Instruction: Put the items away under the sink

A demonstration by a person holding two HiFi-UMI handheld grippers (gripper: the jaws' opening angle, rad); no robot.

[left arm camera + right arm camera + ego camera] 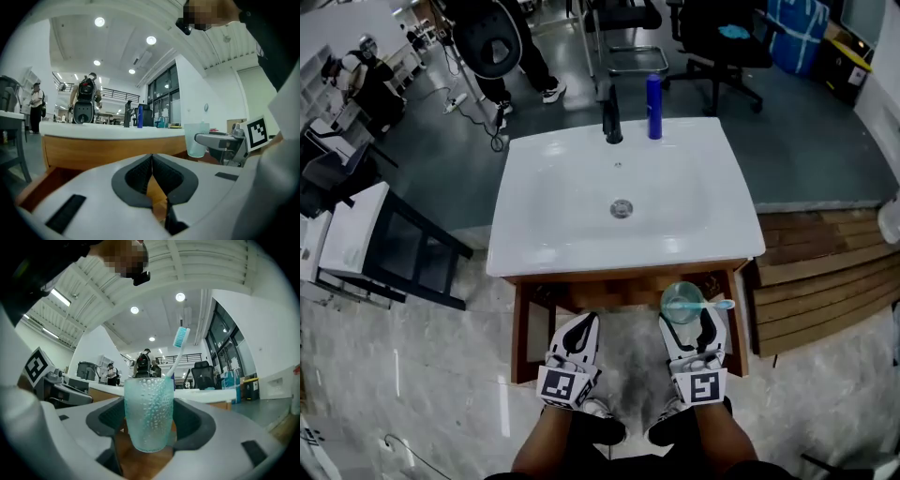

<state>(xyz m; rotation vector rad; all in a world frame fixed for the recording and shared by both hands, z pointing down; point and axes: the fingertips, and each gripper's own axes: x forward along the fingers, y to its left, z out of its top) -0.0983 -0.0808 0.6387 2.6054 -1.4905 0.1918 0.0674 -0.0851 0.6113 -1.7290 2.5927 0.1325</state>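
1. The right gripper point(148, 420) has its fingers clenched on a frosted teal cup point(148, 413). They press the cup's sides low down, and the cup stands upright between them.
2. A toothbrush point(179, 350) with a pale blue head stands in the cup and leans out over its rim, above the right fingers.
3. The left gripper point(151, 174) carries nothing. Its fingers are closed pad against pad, with only wood showing beyond them.
4. My reading of progress is that the task is early. The cup and toothbrush are in hand but not yet stowed.
5. Just ahead of and below both pairs of fingers is the open front of the wooden cabinet point(522, 328) under the sink.
6. The sink's front edge hides most of the cabinet's inside, so I cannot tell whether anything is already stored there.
7. A blue bottle point(654, 107) stands well ahead of the right fingers on the far edge of the white tabletop point(546, 150). It is just beside the black faucet point(612, 117) and looks untouched.
8. What seems left is to set the cup inside the cabinet and then probably fetch the bottle, perhaps with the free left fingers.
9. No writing can be read. The bottle's label is too small to make out, and the cup is plain apart from its bumpy texture.
10. The marker cube point(704, 385) behind the fingers bears only a black-and-white square pattern, not letters.
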